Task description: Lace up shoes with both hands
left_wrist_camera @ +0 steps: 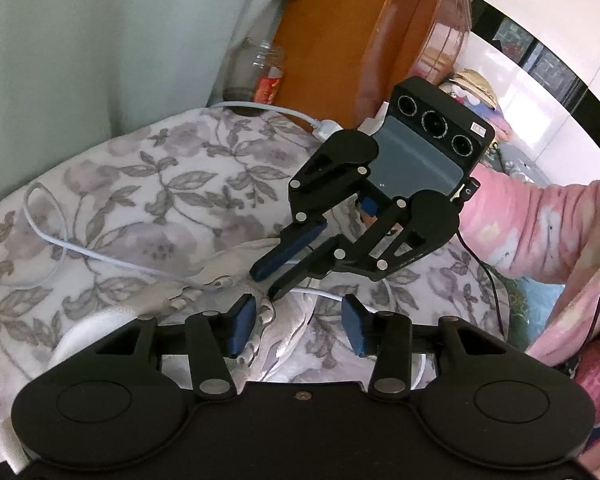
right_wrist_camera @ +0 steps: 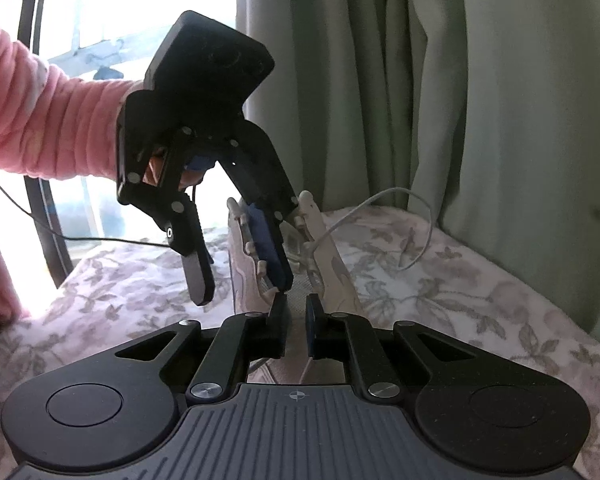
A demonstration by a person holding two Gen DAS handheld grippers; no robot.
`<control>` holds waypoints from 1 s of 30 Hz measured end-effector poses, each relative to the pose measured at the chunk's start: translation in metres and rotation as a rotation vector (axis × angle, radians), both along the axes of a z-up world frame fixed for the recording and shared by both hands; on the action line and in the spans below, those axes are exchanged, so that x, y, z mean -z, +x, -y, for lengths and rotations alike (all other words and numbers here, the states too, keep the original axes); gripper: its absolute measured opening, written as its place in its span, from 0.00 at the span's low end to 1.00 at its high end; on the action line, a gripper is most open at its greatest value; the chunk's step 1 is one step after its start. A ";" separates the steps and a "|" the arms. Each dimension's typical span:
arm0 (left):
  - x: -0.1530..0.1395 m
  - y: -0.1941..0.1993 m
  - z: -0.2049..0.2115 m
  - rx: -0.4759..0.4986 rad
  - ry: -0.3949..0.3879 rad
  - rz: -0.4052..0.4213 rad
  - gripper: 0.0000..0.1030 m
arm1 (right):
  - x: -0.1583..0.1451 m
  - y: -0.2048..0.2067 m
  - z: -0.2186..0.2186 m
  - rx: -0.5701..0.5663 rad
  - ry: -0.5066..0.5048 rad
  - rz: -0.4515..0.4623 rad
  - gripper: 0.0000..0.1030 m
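Observation:
A pale grey shoe [left_wrist_camera: 216, 292] [right_wrist_camera: 328, 256] lies on a floral blanket, its eyelet loops facing up. My right gripper [left_wrist_camera: 265, 284] [right_wrist_camera: 295, 300] points down at the eyelets and is shut on the thin white shoelace [left_wrist_camera: 324, 295], which trails out from its tips. A loose length of the lace [right_wrist_camera: 380, 198] arcs over the blanket beyond the shoe. My left gripper [left_wrist_camera: 298, 302] [right_wrist_camera: 241, 293] hangs over the shoe with its jaws open. One of its blue-padded fingers [right_wrist_camera: 274, 260] rests against the eyelet row, and nothing is pinched between the pads.
The floral blanket [left_wrist_camera: 160, 184] covers the whole surface. A glass jar [left_wrist_camera: 260, 72] and an orange wooden panel [left_wrist_camera: 340, 40] stand behind it, with a white charger plug [left_wrist_camera: 328, 130] nearby. A green curtain [right_wrist_camera: 420, 80] hangs behind the shoe. Pink sleeves [left_wrist_camera: 540, 220] [right_wrist_camera: 40, 120] reach in.

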State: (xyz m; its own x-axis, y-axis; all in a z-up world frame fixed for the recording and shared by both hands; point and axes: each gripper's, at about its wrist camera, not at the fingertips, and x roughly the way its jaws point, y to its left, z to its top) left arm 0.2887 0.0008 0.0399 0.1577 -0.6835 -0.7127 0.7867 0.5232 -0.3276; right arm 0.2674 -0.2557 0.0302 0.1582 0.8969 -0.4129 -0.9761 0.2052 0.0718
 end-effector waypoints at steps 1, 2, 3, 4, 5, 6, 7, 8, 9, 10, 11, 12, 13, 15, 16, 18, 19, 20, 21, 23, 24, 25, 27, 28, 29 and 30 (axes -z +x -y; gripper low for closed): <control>-0.001 0.000 0.000 -0.019 0.012 0.002 0.32 | 0.000 0.000 0.000 0.002 0.004 -0.002 0.07; -0.001 0.000 0.000 -0.046 0.024 0.000 0.28 | 0.000 0.000 0.000 0.003 0.007 -0.004 0.07; -0.001 0.001 0.000 -0.074 0.033 -0.008 0.22 | 0.001 0.000 0.001 0.004 0.011 -0.007 0.07; -0.002 0.001 0.000 -0.101 0.045 -0.014 0.15 | 0.002 0.000 0.001 0.005 0.014 -0.011 0.07; -0.002 0.001 0.000 -0.129 0.066 -0.017 0.12 | 0.002 0.001 0.001 0.006 0.018 -0.015 0.07; -0.003 0.000 0.002 -0.151 0.084 -0.017 0.09 | 0.002 0.001 0.001 0.008 0.020 -0.018 0.08; -0.004 -0.002 0.003 -0.158 0.099 -0.010 0.09 | 0.002 0.001 0.001 0.009 0.022 -0.019 0.08; -0.006 -0.003 0.006 -0.165 0.114 -0.001 0.09 | 0.002 0.001 0.001 0.011 0.024 -0.020 0.08; -0.007 -0.005 0.010 -0.171 0.129 0.013 0.08 | 0.002 0.001 0.001 0.013 0.025 -0.020 0.08; -0.008 -0.007 0.014 -0.176 0.143 0.026 0.05 | 0.003 0.001 0.001 0.015 0.027 -0.021 0.09; -0.008 -0.009 0.016 -0.183 0.150 0.039 0.05 | 0.003 0.001 0.001 0.019 0.030 -0.023 0.09; -0.008 -0.010 0.018 -0.193 0.158 0.052 0.05 | 0.002 0.001 0.002 0.024 0.033 -0.026 0.10; -0.009 -0.010 0.019 -0.206 0.162 0.061 0.04 | 0.003 0.001 0.003 0.031 0.039 -0.029 0.12; -0.010 -0.011 0.014 -0.249 0.136 0.054 0.04 | 0.003 0.000 0.006 0.050 0.053 -0.034 0.14; -0.010 -0.011 0.010 -0.273 0.116 0.048 0.04 | 0.003 -0.001 0.008 0.060 0.061 -0.037 0.21; -0.009 -0.010 0.000 -0.333 0.057 0.019 0.00 | 0.002 -0.003 0.014 0.078 0.087 -0.048 0.33; -0.009 -0.009 -0.006 -0.364 0.022 0.005 0.00 | 0.002 -0.003 0.017 0.089 0.100 -0.054 0.34; -0.009 -0.008 -0.013 -0.399 -0.020 -0.005 0.00 | 0.002 -0.003 0.019 0.101 0.113 -0.060 0.34; -0.010 -0.007 -0.019 -0.423 -0.056 -0.013 0.00 | 0.002 -0.003 0.022 0.114 0.124 -0.068 0.34; -0.012 -0.007 -0.025 -0.449 -0.079 0.001 0.00 | 0.002 -0.002 0.026 0.139 0.145 -0.085 0.34; -0.012 -0.007 -0.025 -0.450 -0.088 -0.004 0.00 | 0.002 -0.002 0.028 0.147 0.151 -0.089 0.34; -0.012 -0.008 -0.025 -0.450 -0.095 -0.010 0.00 | 0.002 -0.003 0.028 0.155 0.153 -0.091 0.34; -0.013 -0.009 -0.025 -0.437 -0.086 -0.007 0.00 | 0.001 -0.007 0.029 0.158 0.153 -0.085 0.34; -0.014 -0.009 -0.024 -0.430 -0.077 -0.002 0.00 | 0.000 -0.008 0.027 0.154 0.147 -0.082 0.34; -0.016 -0.010 -0.025 -0.431 -0.072 0.003 0.00 | -0.001 -0.009 0.025 0.149 0.138 -0.080 0.34; -0.018 -0.012 -0.026 -0.426 -0.068 0.008 0.00 | -0.002 -0.009 0.022 0.143 0.129 -0.077 0.33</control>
State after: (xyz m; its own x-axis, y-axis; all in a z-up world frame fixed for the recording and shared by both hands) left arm 0.2769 0.0264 0.0578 0.4410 -0.6013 -0.6663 0.5078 0.7793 -0.3671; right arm 0.2580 -0.2782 0.0324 0.2605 0.9137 -0.3119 -0.9281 0.3260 0.1798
